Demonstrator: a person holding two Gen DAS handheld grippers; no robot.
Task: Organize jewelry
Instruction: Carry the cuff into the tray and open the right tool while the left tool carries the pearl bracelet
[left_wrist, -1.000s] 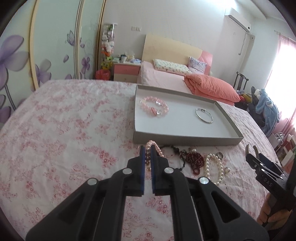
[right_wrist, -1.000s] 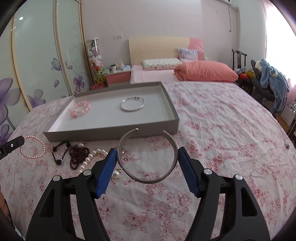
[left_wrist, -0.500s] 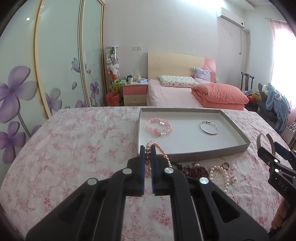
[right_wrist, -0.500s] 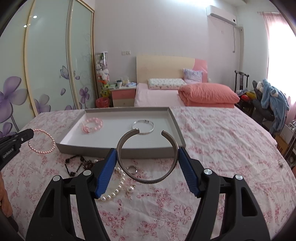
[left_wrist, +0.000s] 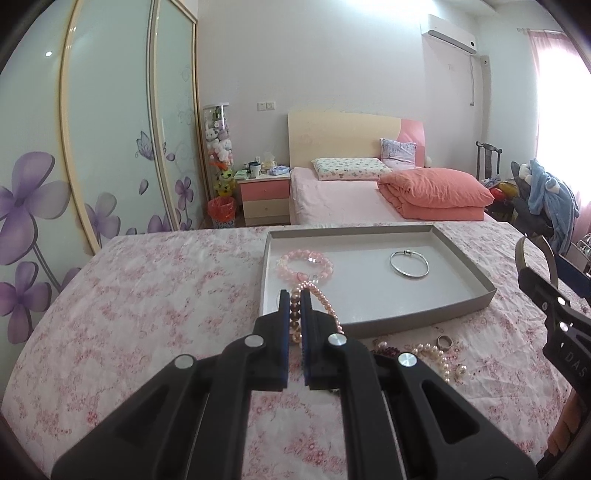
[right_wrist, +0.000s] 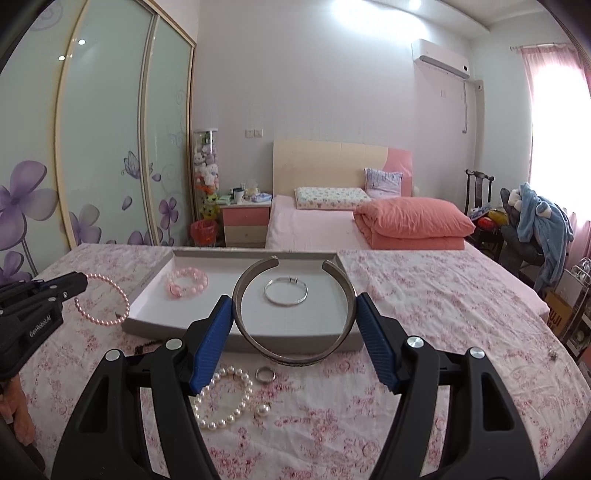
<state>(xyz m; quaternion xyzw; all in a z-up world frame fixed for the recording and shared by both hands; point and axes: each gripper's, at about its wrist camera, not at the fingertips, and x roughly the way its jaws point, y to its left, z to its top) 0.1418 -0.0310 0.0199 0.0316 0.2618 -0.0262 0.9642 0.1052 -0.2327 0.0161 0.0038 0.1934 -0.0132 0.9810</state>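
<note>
Gripping a pink pearl bracelet (left_wrist: 320, 300) in my left gripper (left_wrist: 294, 295), jaws pinched nearly together, I hold it above the grey tray's (right_wrist: 155, 325) near-left corner. My right gripper (right_wrist: 294, 310) stands wide, pads clamping an open metal bangle (right_wrist: 295, 356) over the tray's front wall; white pearls (right_wrist: 225, 402) lie on the floral cloth (right_wrist: 424, 295).

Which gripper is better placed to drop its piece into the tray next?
Left, probably. The left gripper already holds the pink pearl bracelet at the tray edge, over its near left corner. The right gripper, clamping the metal cuff, looks short of the tray's front wall.
</note>
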